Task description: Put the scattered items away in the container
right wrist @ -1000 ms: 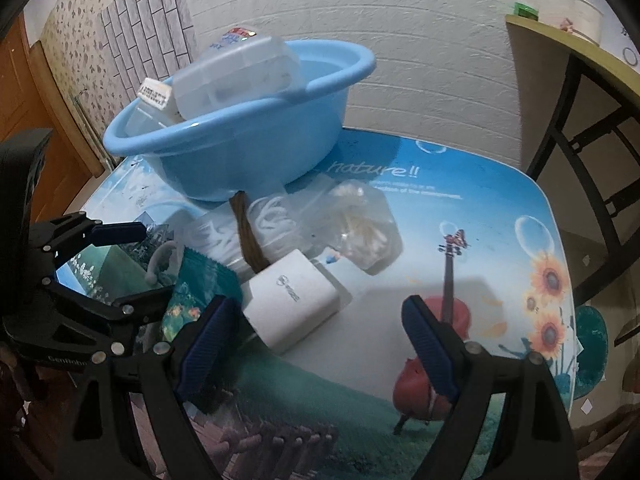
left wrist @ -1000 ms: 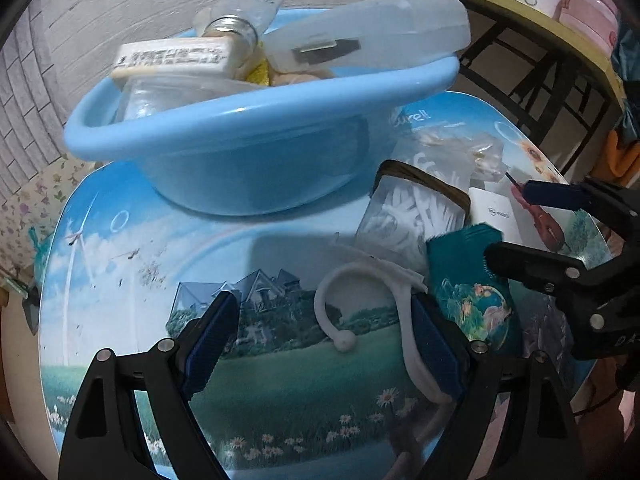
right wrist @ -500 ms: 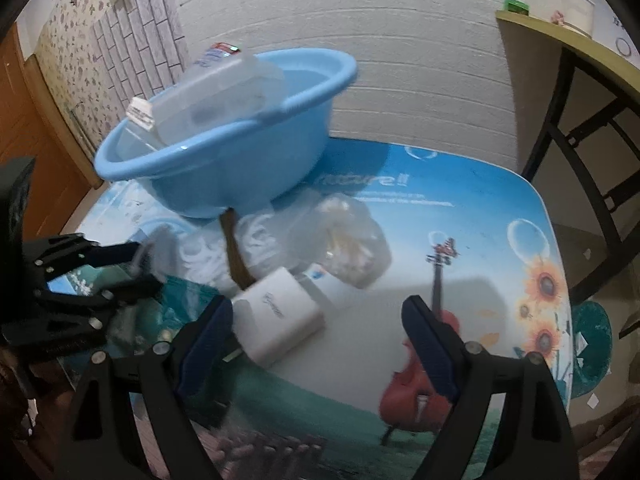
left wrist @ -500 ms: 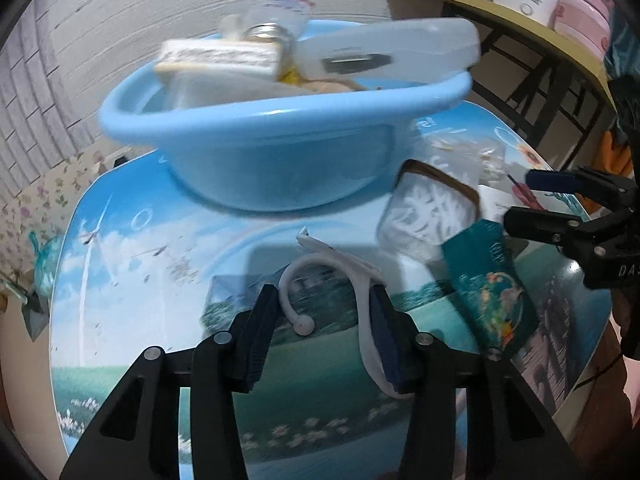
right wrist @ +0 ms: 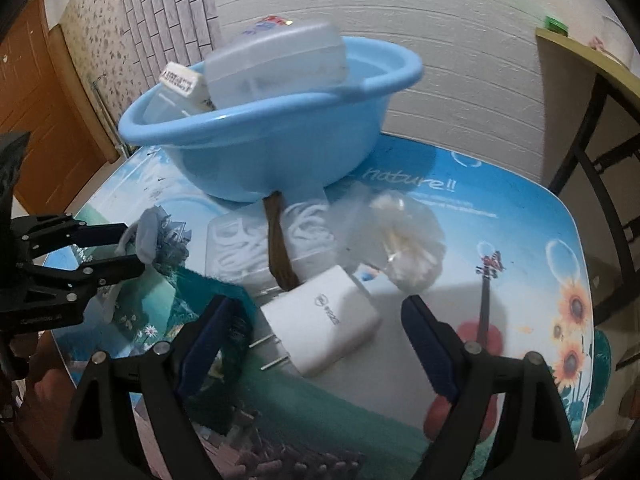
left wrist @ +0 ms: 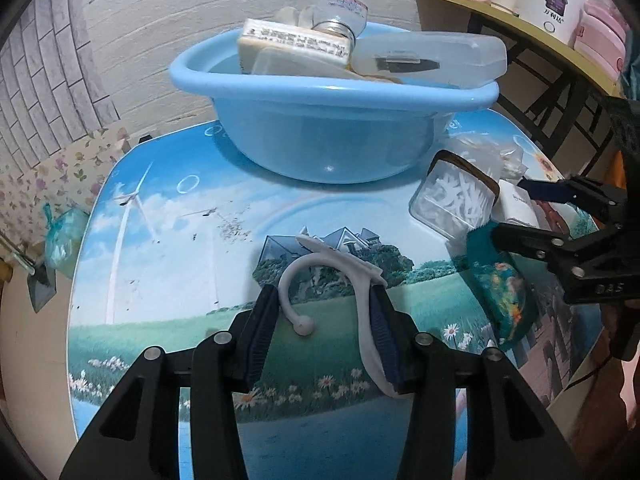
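Now your left claw (left wrist: 322, 320) pinches the white hook (left wrist: 362, 280) near the basin (left wrist: 332, 128); your right claw (right wrist: 320, 344) gapes wide around the charger (right wrist: 324, 316).

Basin (left wrist: 320, 136) at upper centre, loose items lower right.
Hook (left wrist: 344, 276) lies below it; charger (right wrist: 324, 320) beneath jar (right wrist: 256, 248).

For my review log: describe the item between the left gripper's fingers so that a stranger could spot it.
In front of the blue basin, on the picture-printed table, the left gripper closes around a white hook. It is the only thin, curved piece, with a ball-tipped end; its neighbours are boxes and packets.
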